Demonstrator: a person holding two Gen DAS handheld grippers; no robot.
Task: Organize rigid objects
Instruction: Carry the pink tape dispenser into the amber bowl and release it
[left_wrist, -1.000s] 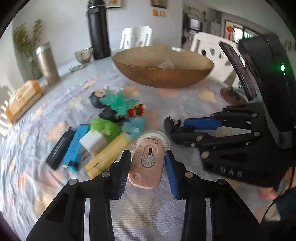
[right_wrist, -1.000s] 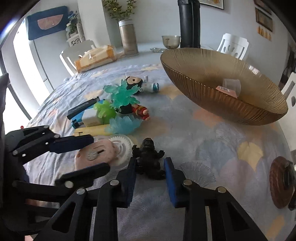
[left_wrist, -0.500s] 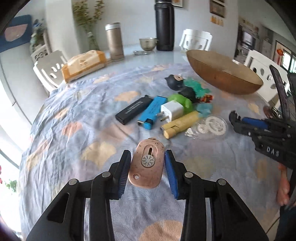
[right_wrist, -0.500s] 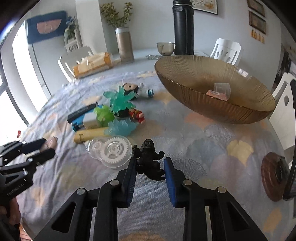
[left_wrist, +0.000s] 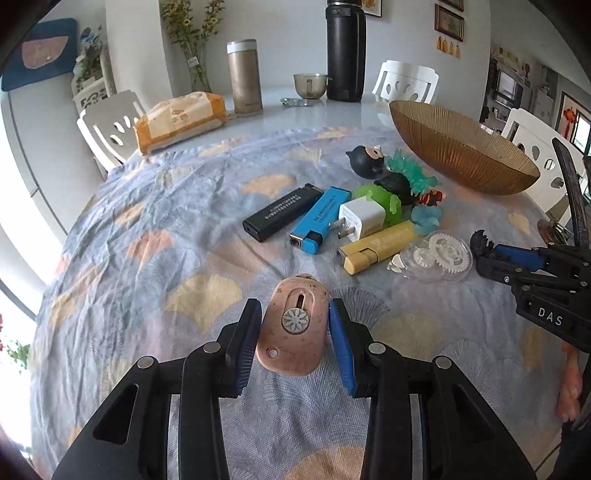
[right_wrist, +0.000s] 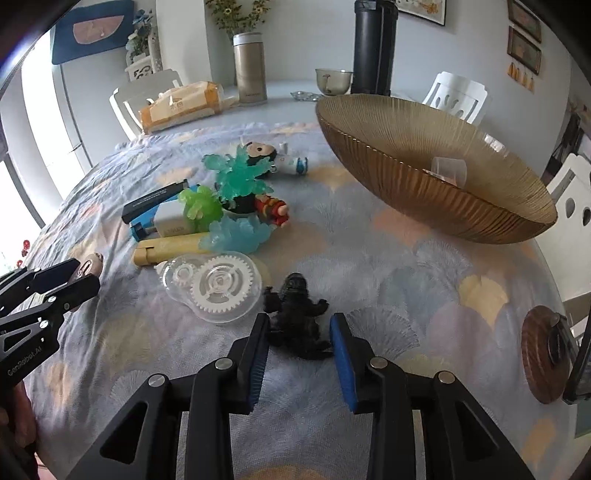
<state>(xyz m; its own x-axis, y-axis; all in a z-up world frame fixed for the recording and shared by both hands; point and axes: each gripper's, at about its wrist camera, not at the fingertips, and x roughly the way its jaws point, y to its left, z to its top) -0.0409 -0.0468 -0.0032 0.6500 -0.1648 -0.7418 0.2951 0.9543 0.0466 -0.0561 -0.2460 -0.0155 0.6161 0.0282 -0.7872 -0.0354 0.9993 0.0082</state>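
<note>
Left claw (left_wrist: 295, 332) clamped on the pink utility knife (left_wrist: 293, 332), right claw (right_wrist: 297, 332) clamped on the black monster figure (right_wrist: 295, 314), both short of the amber bowl (right_wrist: 424, 177). Bowl nearly bare; lighters, charger and toys remain on the worktop (left_wrist: 166, 240) beside it.

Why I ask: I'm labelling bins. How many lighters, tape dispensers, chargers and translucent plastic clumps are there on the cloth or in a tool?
Lighters: 3: black lighter, blue lighter, yellow lighter
Tape dispensers: 2: pink dispenser, clear dispenser
Chargers: 1: white charger
Translucent clumps: 3: teal clump, green clump, pale blue clump
Total: 9
</note>
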